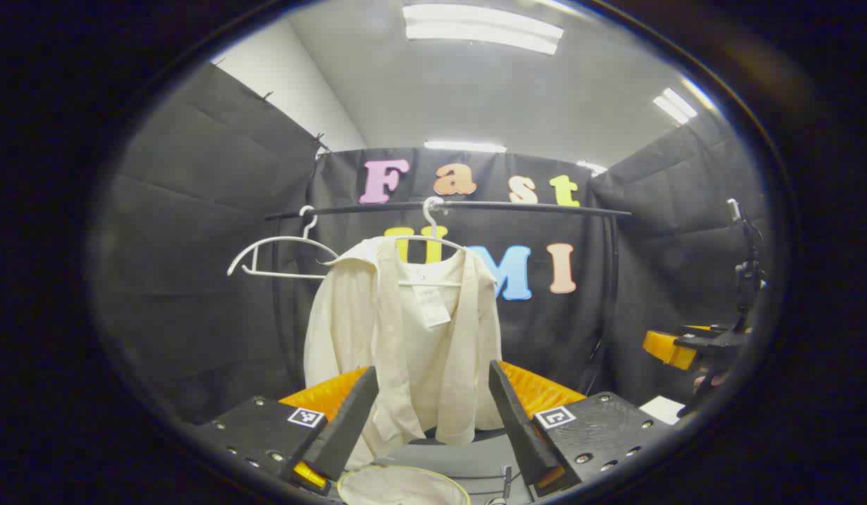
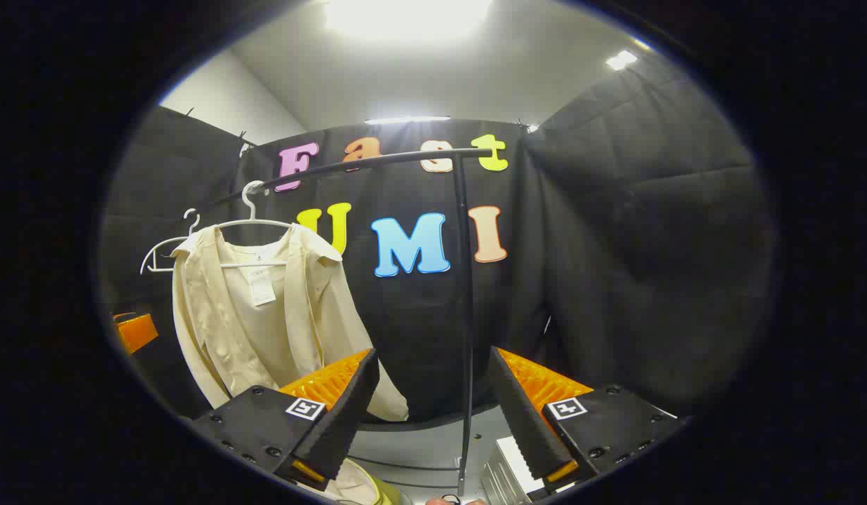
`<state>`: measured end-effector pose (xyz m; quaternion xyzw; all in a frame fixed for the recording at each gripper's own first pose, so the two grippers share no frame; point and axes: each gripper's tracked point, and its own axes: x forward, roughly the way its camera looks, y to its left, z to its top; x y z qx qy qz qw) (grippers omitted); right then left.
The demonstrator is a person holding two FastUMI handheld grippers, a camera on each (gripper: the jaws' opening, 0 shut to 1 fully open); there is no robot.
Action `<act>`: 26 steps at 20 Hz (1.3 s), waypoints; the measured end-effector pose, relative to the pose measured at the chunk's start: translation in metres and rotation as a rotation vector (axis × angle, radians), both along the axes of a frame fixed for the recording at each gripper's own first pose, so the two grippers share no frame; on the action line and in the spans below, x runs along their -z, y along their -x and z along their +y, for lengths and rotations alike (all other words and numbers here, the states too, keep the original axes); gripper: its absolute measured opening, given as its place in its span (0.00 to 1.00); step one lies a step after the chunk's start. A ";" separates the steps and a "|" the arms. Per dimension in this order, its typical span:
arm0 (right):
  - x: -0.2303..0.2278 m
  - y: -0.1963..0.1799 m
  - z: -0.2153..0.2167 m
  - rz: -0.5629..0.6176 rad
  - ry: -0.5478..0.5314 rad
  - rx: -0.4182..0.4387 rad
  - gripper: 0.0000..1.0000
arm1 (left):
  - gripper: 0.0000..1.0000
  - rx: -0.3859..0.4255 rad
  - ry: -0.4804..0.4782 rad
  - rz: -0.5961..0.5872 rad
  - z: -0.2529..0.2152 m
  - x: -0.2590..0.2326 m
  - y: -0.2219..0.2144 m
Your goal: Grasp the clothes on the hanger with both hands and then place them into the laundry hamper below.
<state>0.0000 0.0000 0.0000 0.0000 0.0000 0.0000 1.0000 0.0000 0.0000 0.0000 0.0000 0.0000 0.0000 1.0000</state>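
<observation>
The cream long-sleeved shirt (image 1: pixel 405 337) hangs on a white plastic hanger (image 1: pixel 431 238) at 12 o'clock, above the round pale laundry hamper (image 1: pixel 402 485). The left gripper (image 1: pixel 433 421) and right gripper (image 2: pixel 433 414) both have fingers spread, gripping nothing.

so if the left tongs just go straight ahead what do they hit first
Most likely the cream shirt on its hanger: it hangs straight ahead, centred between the open left tongs. Nothing seems to lie between, though depth is hard to judge.

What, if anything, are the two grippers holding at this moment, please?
Nothing: the left gripper and the right gripper are both open, apart from the cream long-sleeved shirt hanging on its white plastic hanger.
</observation>
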 end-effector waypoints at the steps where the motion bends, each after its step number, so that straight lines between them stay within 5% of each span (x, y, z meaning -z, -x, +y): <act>1: -0.002 0.002 0.000 -0.010 -0.002 0.009 0.99 | 0.92 0.006 0.009 0.001 0.001 0.000 0.000; 5: 0.006 0.007 0.014 0.007 -0.039 0.010 0.93 | 0.89 0.000 -0.023 0.021 0.020 0.007 0.007; 16: 0.017 0.012 0.015 0.045 0.007 0.010 0.97 | 0.89 -0.061 0.021 0.088 0.039 0.038 0.016; 26: 0.004 -0.028 0.040 0.036 0.014 -0.072 0.97 | 0.89 -0.115 0.013 0.049 0.048 0.007 -0.018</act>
